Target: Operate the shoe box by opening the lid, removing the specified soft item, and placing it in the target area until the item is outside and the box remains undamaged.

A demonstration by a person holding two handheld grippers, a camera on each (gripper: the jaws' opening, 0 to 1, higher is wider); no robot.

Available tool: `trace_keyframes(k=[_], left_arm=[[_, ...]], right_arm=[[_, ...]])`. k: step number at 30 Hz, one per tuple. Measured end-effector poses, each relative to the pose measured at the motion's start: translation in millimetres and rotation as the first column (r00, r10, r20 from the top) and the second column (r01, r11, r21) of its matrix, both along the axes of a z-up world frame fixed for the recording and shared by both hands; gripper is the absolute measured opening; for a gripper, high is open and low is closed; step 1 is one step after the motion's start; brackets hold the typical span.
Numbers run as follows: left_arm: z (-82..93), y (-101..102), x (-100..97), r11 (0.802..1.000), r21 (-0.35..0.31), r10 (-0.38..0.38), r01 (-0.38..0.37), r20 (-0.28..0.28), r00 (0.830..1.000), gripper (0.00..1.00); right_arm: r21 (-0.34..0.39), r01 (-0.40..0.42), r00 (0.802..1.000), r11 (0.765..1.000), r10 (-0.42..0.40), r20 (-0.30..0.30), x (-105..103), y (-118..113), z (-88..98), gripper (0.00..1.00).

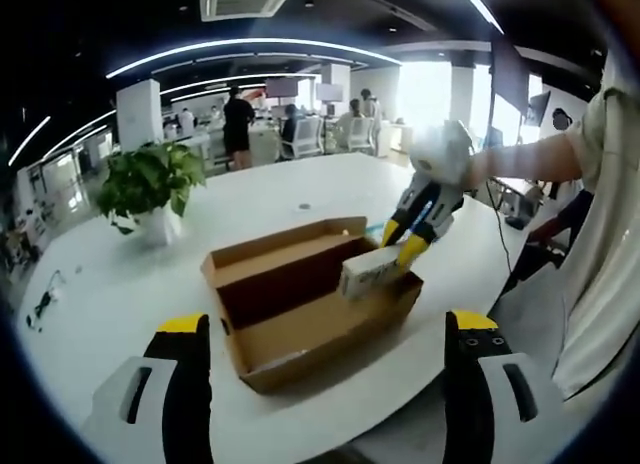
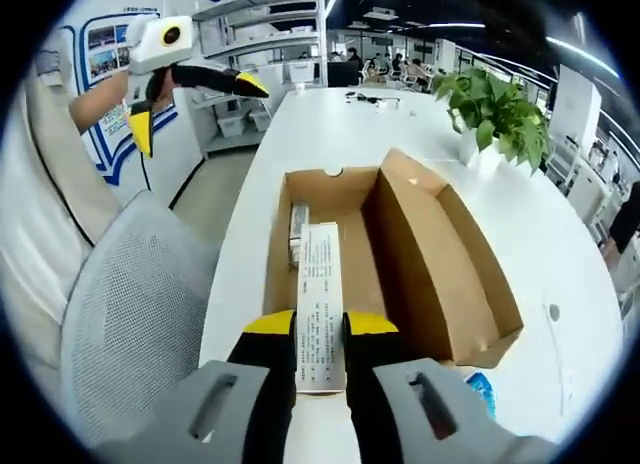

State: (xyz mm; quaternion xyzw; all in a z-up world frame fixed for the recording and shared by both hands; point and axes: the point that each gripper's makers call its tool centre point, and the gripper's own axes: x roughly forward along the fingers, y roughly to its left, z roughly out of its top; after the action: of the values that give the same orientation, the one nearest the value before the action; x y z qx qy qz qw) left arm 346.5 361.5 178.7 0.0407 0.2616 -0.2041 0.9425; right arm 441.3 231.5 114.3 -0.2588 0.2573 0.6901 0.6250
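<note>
An open cardboard shoe box [image 1: 330, 336] lies on the white table, its lid [image 1: 285, 246] folded back. My right gripper [image 1: 403, 242] reaches in from the right and is shut on a white printed packet [image 1: 367, 274] at the box's right end. In the right gripper view, the right gripper [image 2: 320, 330] pinches the packet [image 2: 319, 284] over the box [image 2: 365, 269], with the lid [image 2: 445, 259] lying to the right. A second pale item [image 2: 298, 232] rests inside the box. My left gripper [image 1: 328, 322] stands open near the box's front; it appears raised and open [image 2: 195, 96] at upper left.
A potted plant [image 1: 150, 184] [image 2: 495, 109] stands on the round white table [image 1: 110, 294]. A grey mesh chair [image 2: 130, 314] sits at the table's edge beside the box. A person's sleeve [image 1: 600, 234] is on the right. People and desks are far behind.
</note>
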Motion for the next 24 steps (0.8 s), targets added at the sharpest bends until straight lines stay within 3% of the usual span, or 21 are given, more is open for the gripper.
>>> trace_keyframes(k=[4, 16, 24], left_arm=[[-1.3, -7, -2.0, 1.0, -0.002, -0.023, 0.023, -0.005, 1.0, 1.0], [-3.8, -19, -1.3, 0.998, 0.001, -0.058, 0.058, -0.012, 0.998, 1.0], [-6.5, -25, 1.7, 0.998, -0.002, -0.062, 0.062, -0.017, 0.998, 1.0]], right_arm=[[-0.007, 0.001, 0.999, 1.0, -0.001, 0.038, 2, -11, 10.8, 0.15], [0.023, 0.046, 0.998, 0.999, -0.047, 0.053, 8, -35, 28.9, 0.14], [0.017, 0.062, 0.995, 0.998, -0.063, 0.071, 23, -57, 34.4, 0.14]])
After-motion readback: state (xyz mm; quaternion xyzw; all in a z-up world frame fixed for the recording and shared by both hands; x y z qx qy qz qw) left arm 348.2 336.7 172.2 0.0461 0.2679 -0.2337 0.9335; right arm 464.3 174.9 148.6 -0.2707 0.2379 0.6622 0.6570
